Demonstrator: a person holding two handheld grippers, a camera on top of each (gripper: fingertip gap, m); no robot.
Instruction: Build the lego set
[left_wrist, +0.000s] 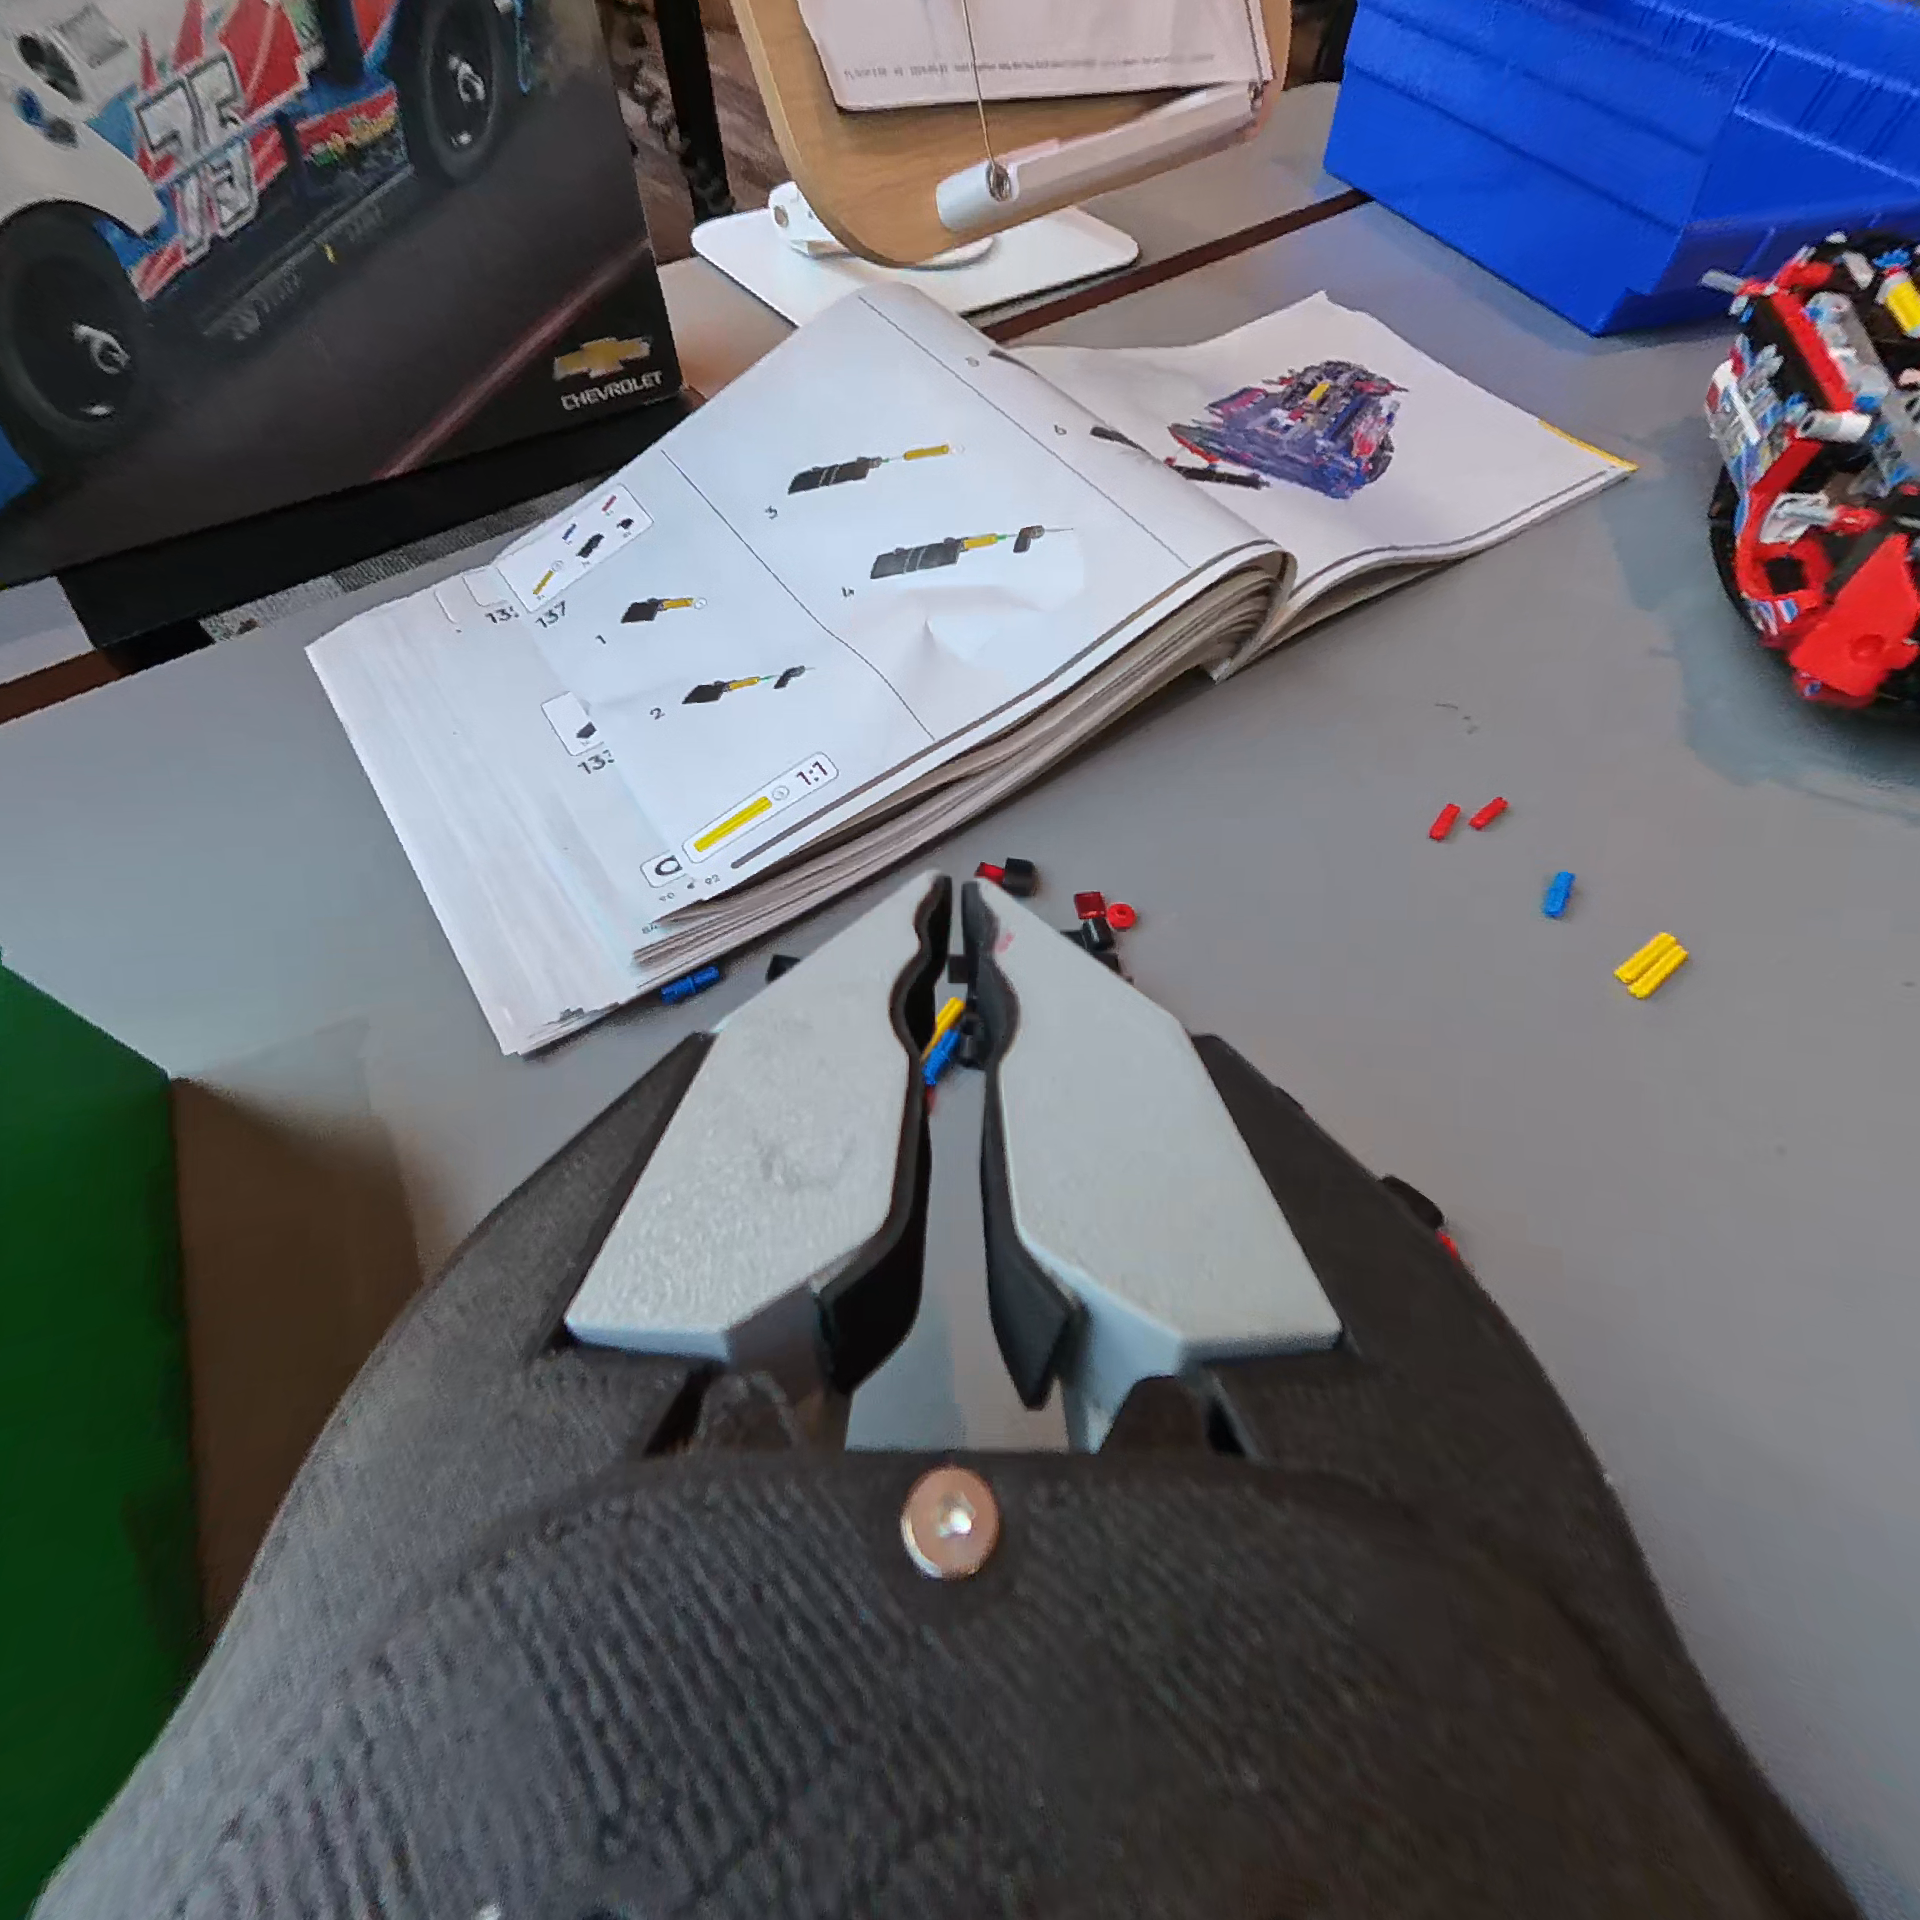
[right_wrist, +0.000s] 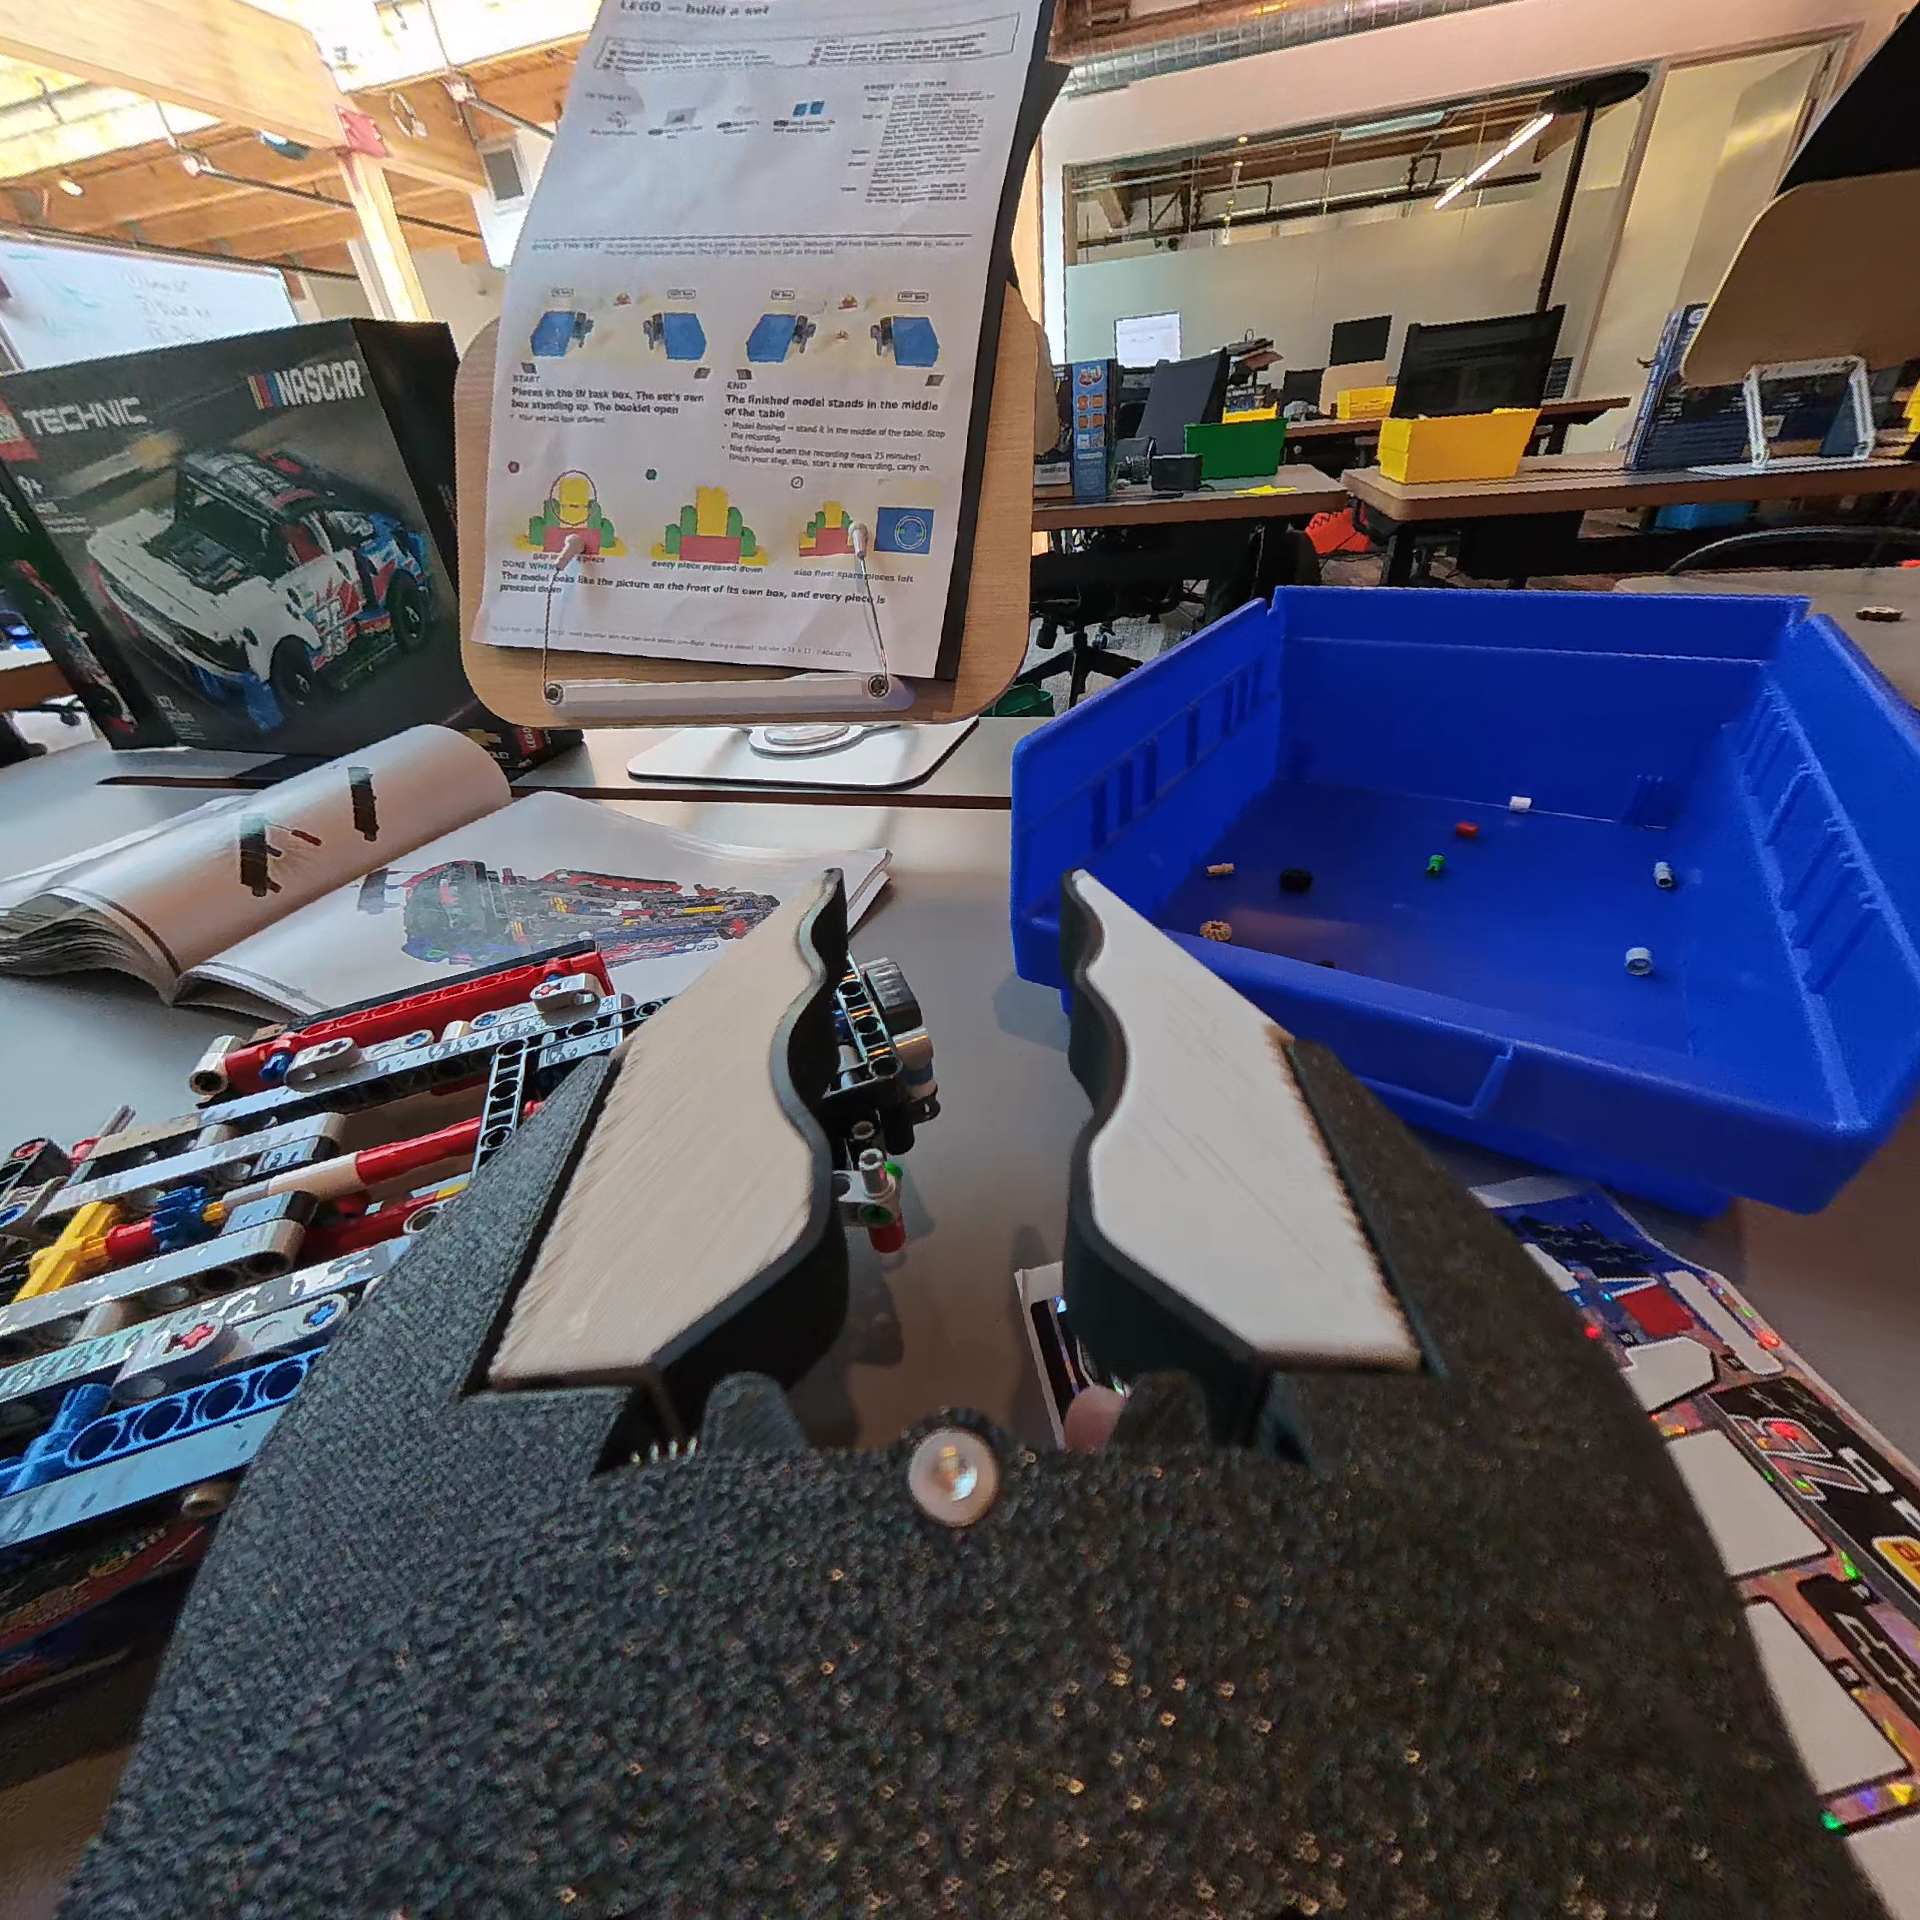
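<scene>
In the left wrist view my left gripper (left_wrist: 957, 896) hangs low over the grey table (left_wrist: 1299, 1143) with its jaws nearly together. Small yellow, blue and black pieces (left_wrist: 943, 1031) show through the slit; I cannot tell if any is gripped. Loose red and black pieces (left_wrist: 1101, 916) lie just past the tips by the open instruction booklet (left_wrist: 831, 623). In the right wrist view my right gripper (right_wrist: 951, 904) is open and empty. The part-built red, black and blue model (right_wrist: 312, 1143) lies at its left, and one end of it (right_wrist: 883, 1049) reaches past the left finger.
Two red pins (left_wrist: 1465, 818), a blue pin (left_wrist: 1557, 894) and yellow axles (left_wrist: 1652, 964) lie right of the booklet. A blue bin (right_wrist: 1455, 1060) with a few small pieces sits at the right. A sticker sheet (right_wrist: 1766, 1507), the set's box (right_wrist: 239, 540) and a paper stand (right_wrist: 748, 416) are around. The left gripper's tips are roughly 55 centimeters from the right gripper's. The blue pin (left_wrist: 1557, 894) is about 20 centimeters from my left fingertips and 35 centimeters from my right.
</scene>
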